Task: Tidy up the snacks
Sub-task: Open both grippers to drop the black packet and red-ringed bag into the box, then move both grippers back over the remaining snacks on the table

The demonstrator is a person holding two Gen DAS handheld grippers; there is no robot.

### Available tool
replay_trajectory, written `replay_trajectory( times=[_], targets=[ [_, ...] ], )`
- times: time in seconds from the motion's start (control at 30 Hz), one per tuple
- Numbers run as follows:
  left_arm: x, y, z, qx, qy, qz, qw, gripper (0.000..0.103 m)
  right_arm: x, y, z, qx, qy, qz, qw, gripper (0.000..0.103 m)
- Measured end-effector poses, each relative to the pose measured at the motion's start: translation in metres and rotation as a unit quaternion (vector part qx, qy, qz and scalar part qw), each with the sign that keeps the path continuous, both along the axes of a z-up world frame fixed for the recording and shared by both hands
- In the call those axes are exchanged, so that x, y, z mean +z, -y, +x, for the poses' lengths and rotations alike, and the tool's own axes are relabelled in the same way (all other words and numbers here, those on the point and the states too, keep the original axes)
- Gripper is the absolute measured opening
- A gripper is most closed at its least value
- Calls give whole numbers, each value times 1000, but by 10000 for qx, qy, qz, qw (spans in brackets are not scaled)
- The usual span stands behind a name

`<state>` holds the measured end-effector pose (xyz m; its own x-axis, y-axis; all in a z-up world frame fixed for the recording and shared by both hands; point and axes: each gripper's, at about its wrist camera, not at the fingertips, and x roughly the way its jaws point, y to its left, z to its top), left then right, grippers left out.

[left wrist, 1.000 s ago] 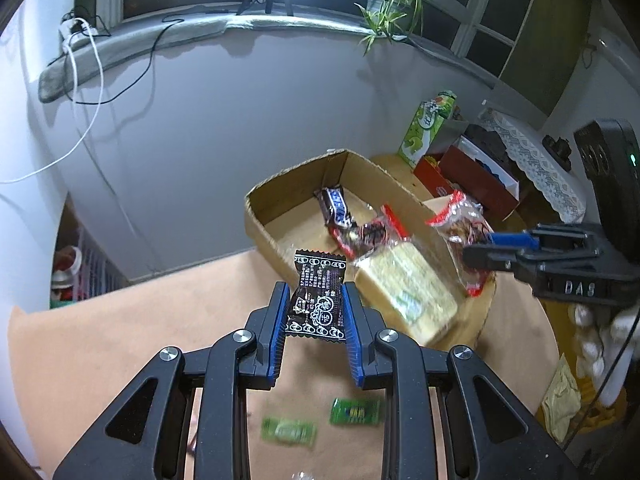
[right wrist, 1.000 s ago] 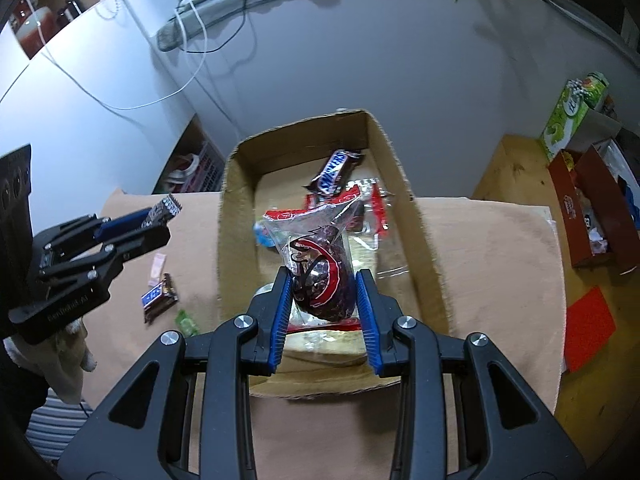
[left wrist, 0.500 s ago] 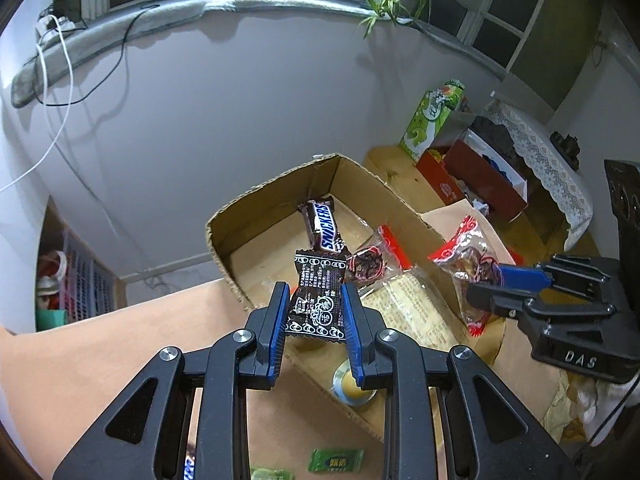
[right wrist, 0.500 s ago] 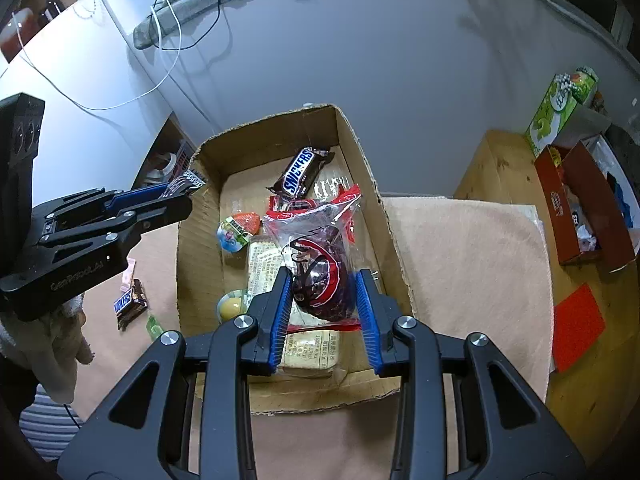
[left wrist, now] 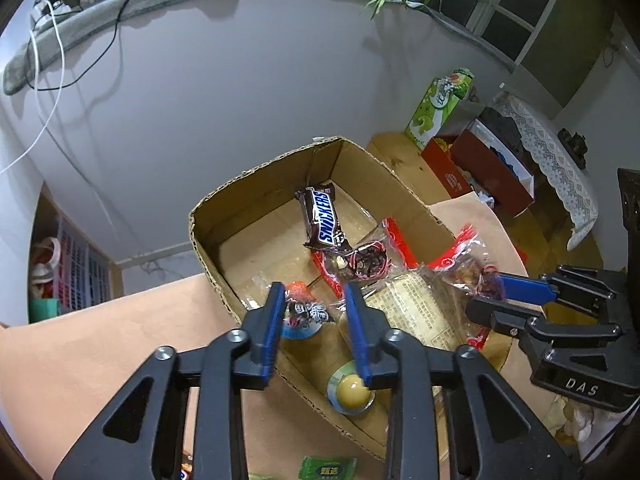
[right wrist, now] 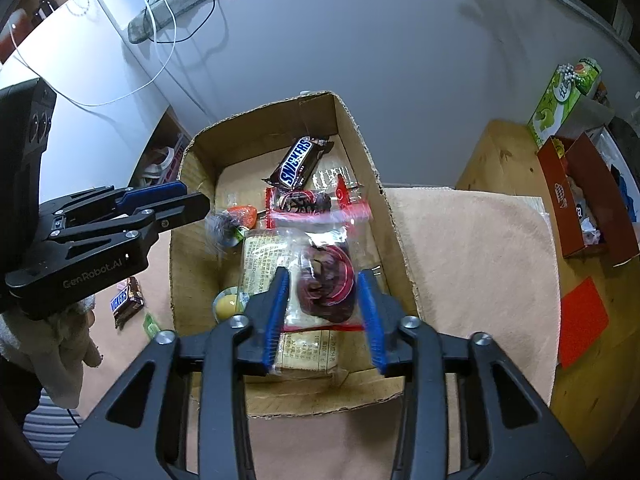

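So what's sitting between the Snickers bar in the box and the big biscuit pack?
A red-edged clear packet with dark contents, touching the Snickers bar; the right wrist view shows it best.

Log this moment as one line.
left gripper: open, dark candy loose between jaws over cardboard box | right gripper: shut on red-edged snack bag above box | stage: placing snacks

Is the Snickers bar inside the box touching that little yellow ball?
Apart. The right wrist view shows the Snickers bar at the back of the box, the yellow ball near its front.
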<state>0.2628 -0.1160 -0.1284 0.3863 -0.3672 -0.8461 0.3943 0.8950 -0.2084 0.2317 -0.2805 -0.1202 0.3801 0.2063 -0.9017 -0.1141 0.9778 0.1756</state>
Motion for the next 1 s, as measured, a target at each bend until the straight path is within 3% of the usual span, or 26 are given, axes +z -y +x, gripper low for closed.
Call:
replay_trajectory(
  times=[0.3,0.63,1.0],
  targets=[
    [15,-11,-12,16,117,-156,9998,33,15,-7,-13,83,138,100,9998,50],
    [41,-62,-48,221,339,-288,9988,33,36,-31,-48,353,307,440,9979,50],
    [27,-126,-119,706,96,-270,9971,33,34,-87,-99,1097,176,674,9915,50]
  ],
)
